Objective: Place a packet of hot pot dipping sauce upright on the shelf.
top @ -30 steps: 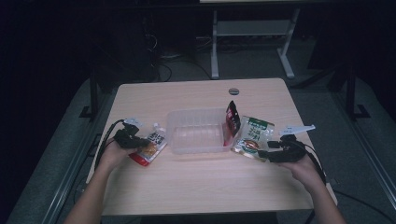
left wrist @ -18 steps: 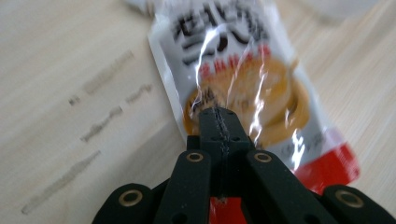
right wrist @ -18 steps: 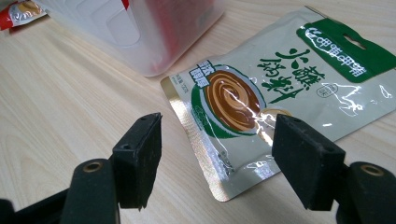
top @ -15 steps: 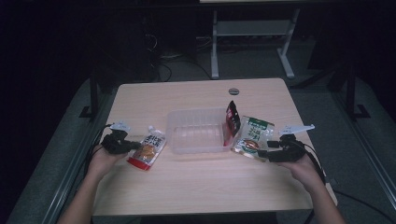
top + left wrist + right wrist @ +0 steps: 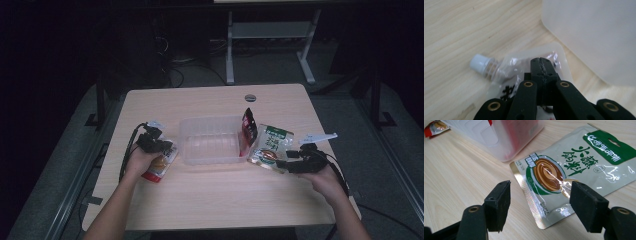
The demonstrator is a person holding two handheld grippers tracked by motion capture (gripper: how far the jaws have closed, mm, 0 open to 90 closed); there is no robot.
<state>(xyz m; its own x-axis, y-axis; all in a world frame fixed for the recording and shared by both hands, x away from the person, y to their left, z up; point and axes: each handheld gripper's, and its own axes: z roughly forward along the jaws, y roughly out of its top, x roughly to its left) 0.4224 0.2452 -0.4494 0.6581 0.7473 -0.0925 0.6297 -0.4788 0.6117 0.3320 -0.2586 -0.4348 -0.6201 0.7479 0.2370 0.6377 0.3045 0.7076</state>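
Note:
A clear spouted pouch [image 5: 509, 67] with a white cap [image 5: 480, 63] and a red lower end lies flat on the table, left of the clear plastic container [image 5: 210, 121]. My left gripper [image 5: 541, 65] is shut, its jaws pressed together right over the pouch's upper part; in the high view it [image 5: 166, 148] sits on top of the pouch [image 5: 159, 169]. A green-and-silver sauce packet [image 5: 574, 167] lies right of the container. My right gripper [image 5: 541, 195] is open just short of its near corner, touching nothing. From above, that gripper [image 5: 282, 164] is beside the packet [image 5: 270, 147].
A red-and-black packet [image 5: 247, 127] leans upright against the container's right end. The container's wall [image 5: 499, 137] is close ahead of the right gripper. A round grommet [image 5: 250, 97] sits near the table's far edge. Dark floor and a white frame lie beyond.
The left hand drew back to the left off the pouch, then came right again and now rests over it. The right hand and the packets have stayed put.

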